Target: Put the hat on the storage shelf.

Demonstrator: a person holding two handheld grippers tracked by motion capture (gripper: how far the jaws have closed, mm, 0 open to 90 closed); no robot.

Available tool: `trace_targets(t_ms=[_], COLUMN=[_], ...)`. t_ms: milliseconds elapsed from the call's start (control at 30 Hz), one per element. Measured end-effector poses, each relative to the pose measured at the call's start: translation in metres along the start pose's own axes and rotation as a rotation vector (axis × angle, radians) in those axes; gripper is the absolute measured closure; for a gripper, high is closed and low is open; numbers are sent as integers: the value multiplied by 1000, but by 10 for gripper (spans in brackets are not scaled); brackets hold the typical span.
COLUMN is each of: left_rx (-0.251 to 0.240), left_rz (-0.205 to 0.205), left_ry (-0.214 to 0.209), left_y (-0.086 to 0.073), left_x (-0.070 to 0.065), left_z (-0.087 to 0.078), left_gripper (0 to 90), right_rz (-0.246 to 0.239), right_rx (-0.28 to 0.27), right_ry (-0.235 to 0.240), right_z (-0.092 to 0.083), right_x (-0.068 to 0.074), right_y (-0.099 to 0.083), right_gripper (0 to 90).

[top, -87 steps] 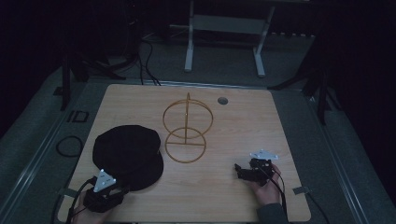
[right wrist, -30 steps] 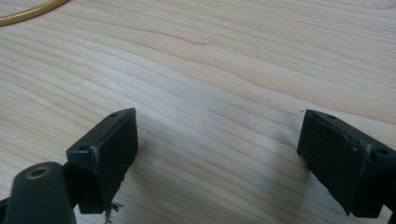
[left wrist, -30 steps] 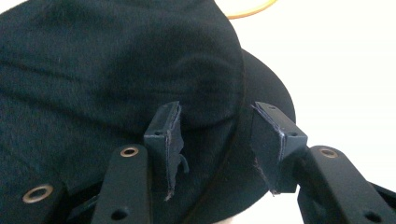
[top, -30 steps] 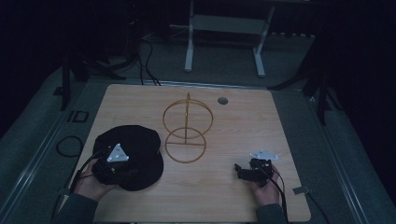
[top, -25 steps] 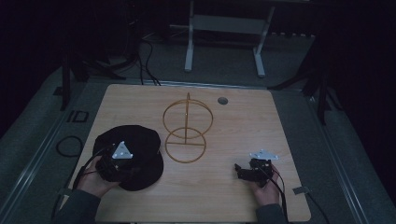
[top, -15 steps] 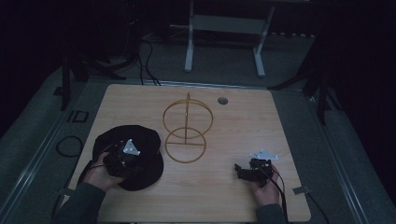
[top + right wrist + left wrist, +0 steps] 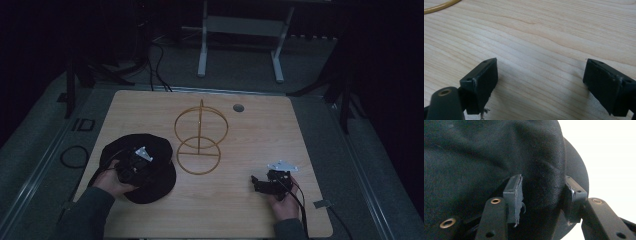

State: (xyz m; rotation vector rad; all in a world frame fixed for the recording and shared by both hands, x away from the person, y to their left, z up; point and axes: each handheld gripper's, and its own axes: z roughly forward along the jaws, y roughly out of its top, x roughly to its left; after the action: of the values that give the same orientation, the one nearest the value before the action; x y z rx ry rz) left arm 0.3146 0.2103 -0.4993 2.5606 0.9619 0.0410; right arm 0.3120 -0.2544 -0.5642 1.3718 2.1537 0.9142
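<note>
A black hat (image 7: 156, 181) lies at the table's front left. My left gripper (image 7: 145, 165) rests on top of it, held by a hand coming from the lower left. In the left gripper view the hat (image 7: 486, 152) is very close, and my left gripper (image 7: 542, 195) has a raised fold of its cloth pinched between the two pads. A gold wire stand (image 7: 200, 135), an upright ring over a flat ring, stands mid-table. My right gripper (image 7: 255, 182) rests at the front right, pointing left. In its own view the right gripper (image 7: 540, 82) is open over bare wood.
The wooden table (image 7: 260, 130) has a small grey grommet (image 7: 238, 107) near its far edge. An arc of the gold ring (image 7: 439, 8) crosses the right gripper view's top left corner. A metal frame (image 7: 240, 30) stands behind the table and cables (image 7: 75, 156) lie on the floor at left.
My left gripper moved from the table's front left edge forward and right onto the hat and closed on a fold of it. The right gripper stayed put.
</note>
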Motion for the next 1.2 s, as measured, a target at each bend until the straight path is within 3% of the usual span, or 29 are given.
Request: trace_targets(t_ms=[100,233,367,567,800,1200], left_rx=[25,61,94,107,115,93], left_rz=[1,25,56,61,26,-21], left_ry=[-31,-44,-19,38,113,153], left_y=[3,8,13,17,21,26], left_x=[3,0,-4,-7,-1,9], left_z=[0,-1,-3,-4,-8,-22], left_gripper=[593,708,764,775,776,774], right_rz=[0,0,0,0,1,1], right_rx=[0,0,0,0,1,1], right_ry=[0,0,0,0,0,0], right_z=[0,0,0,0,0,0], right_x=[0,0,0,0,0,0], right_y=[0,0,0,0,0,0], right_gripper=[125,125,125,125,125,125])
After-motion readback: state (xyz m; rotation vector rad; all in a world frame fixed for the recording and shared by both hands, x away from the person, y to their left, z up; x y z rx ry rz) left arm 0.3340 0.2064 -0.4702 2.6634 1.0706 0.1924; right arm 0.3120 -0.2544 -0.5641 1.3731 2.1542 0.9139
